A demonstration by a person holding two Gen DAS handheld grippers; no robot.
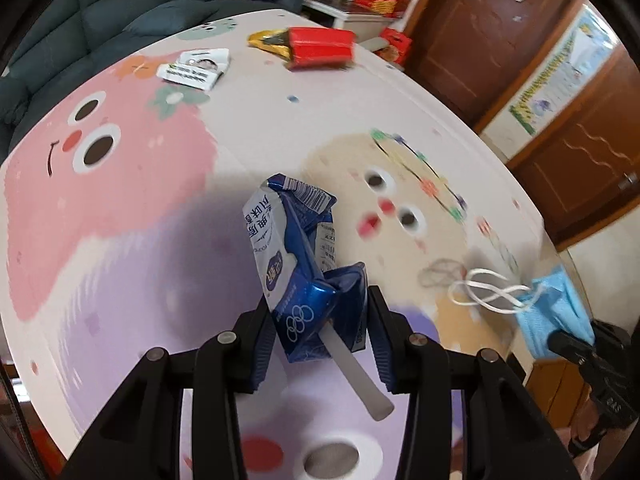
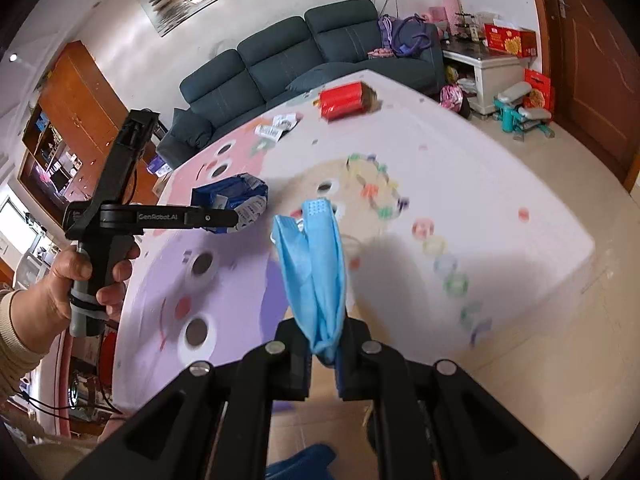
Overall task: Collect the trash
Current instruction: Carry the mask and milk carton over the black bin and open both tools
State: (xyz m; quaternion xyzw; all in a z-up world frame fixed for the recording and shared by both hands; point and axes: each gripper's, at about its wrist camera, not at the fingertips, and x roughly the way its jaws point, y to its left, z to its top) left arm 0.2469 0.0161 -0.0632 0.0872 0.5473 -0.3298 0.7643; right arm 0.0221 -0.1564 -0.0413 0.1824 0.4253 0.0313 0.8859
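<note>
My left gripper [image 1: 320,320] is shut on a crushed blue and white drink carton [image 1: 298,248] with a white straw [image 1: 360,372], held above the cartoon-print table [image 1: 120,240]. It also shows in the right wrist view [image 2: 230,220], with the carton [image 2: 236,196] at its tip. My right gripper [image 2: 322,354] is shut on a light blue face mask [image 2: 316,264], lifted over the table's near edge. The mask [image 1: 556,316] and its white ear loops [image 1: 488,292] show at the right of the left wrist view.
On the far part of the table lie a red packet [image 1: 320,46] with a gold wrapper [image 1: 268,40] and a white flattened box [image 1: 196,68]. A dark sofa [image 2: 304,52] stands beyond the table. Brown doors [image 1: 500,20] and tiled floor [image 2: 560,320] are to the right.
</note>
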